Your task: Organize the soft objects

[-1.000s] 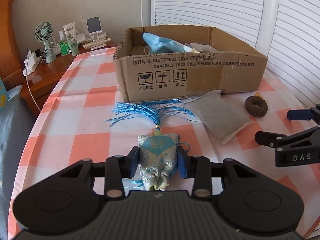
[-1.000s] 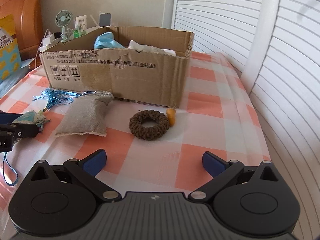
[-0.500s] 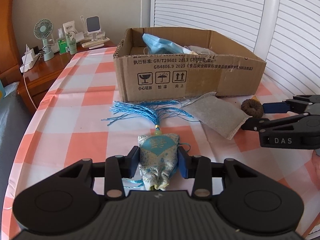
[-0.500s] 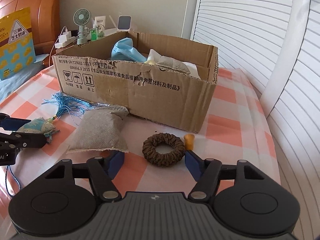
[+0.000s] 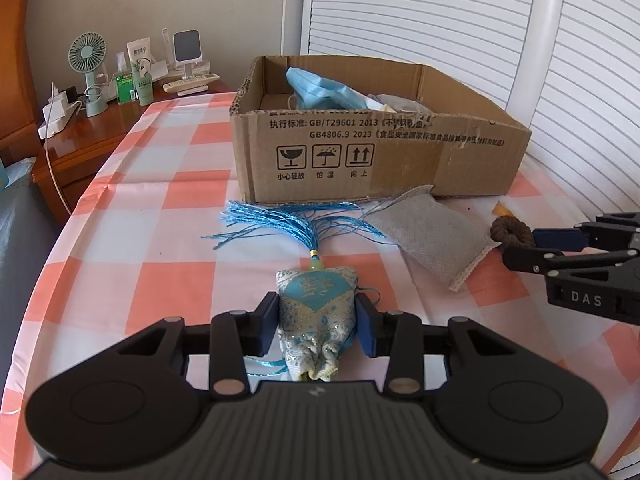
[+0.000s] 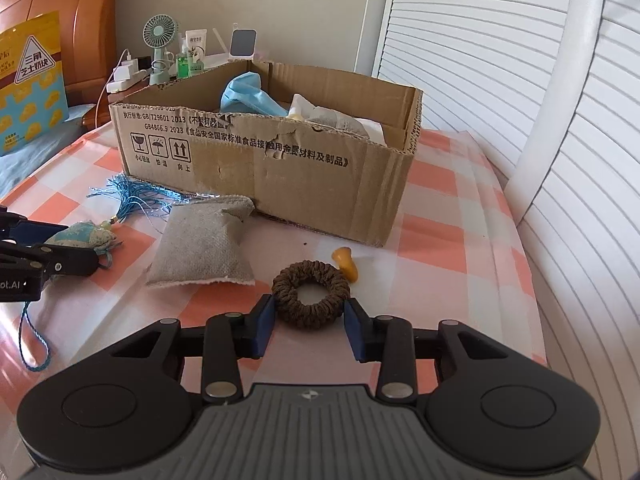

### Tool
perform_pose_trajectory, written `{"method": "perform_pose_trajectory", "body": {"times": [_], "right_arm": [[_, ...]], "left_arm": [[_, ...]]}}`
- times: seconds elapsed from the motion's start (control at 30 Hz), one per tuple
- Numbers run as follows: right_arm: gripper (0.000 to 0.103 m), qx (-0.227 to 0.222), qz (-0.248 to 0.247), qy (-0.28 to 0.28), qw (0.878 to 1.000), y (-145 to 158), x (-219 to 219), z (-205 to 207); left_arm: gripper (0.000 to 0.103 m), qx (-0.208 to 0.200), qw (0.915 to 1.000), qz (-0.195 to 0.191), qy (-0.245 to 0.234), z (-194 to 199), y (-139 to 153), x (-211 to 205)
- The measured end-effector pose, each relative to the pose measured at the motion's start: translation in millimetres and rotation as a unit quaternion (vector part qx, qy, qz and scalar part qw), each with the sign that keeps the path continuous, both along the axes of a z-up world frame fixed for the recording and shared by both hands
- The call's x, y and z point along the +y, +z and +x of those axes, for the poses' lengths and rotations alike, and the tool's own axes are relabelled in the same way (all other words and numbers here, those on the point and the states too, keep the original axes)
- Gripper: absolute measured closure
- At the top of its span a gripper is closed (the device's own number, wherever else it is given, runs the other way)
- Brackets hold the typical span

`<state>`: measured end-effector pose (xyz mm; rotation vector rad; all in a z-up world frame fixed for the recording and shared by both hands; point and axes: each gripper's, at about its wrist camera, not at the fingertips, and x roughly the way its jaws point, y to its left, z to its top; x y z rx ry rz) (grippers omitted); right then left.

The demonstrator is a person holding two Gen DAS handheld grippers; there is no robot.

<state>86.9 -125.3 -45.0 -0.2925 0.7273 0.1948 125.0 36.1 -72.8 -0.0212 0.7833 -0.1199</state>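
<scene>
My left gripper (image 5: 316,322) is shut on a blue and silver brocade sachet (image 5: 316,312) with a blue tassel (image 5: 288,220), still resting on the checked tablecloth (image 5: 140,248). My right gripper (image 6: 309,326) has its jaws on both sides of a brown scrunchie (image 6: 310,294), touching or nearly touching it. A grey fabric pouch (image 6: 204,246) lies between the two, in front of the open cardboard box (image 6: 272,164), which holds blue cloth (image 6: 244,96) and pale soft items. In the left wrist view the right gripper (image 5: 560,240) is at the right edge by the scrunchie (image 5: 512,232).
A small orange piece (image 6: 346,262) lies just behind the scrunchie. A wooden nightstand (image 5: 80,136) at the far left carries a green fan (image 5: 88,64), bottles and a charger. White louvered doors (image 6: 520,80) stand at the right. A yellow and blue bag (image 6: 28,80) is at far left.
My right gripper moved forward to the scrunchie and its jaws closed in around it. My left gripper stayed shut on the sachet, barely moving.
</scene>
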Motion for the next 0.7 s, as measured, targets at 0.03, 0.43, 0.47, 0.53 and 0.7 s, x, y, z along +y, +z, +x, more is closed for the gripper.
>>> {"method": "perform_pose_trajectory", "body": {"times": [0.03,0.43,0.47,0.53,0.7], "right_arm": [[0.060,0.003,0.002,-0.001,1.000,1.2,-2.6,-4.2],[0.042,0.002,0.018,-0.015,1.000,0.1,-14.5,2.3],[0.042,0.002,0.018,-0.014,1.000,-0.2,-14.4,3.2],[0.042,0.002,0.019,-0.014,1.000,-0.4,-14.3,5.7],[0.043,0.000,0.018,-0.012,1.000,-0.9,-13.5,11.5]], "left_arm": [[0.063,0.000,1.0000,0.001,0.000,-0.1,0.2,-0.3],[0.057,0.003,0.9998,0.011,0.015,-1.1,1.2,-4.7],[0.057,0.002,0.9998,0.013,0.016,-1.2,1.0,-5.3],[0.057,0.001,0.9997,0.016,0.016,-1.0,0.6,-6.7],[0.058,0.003,0.9998,0.013,0.018,-1.4,0.9,-6.1]]}}
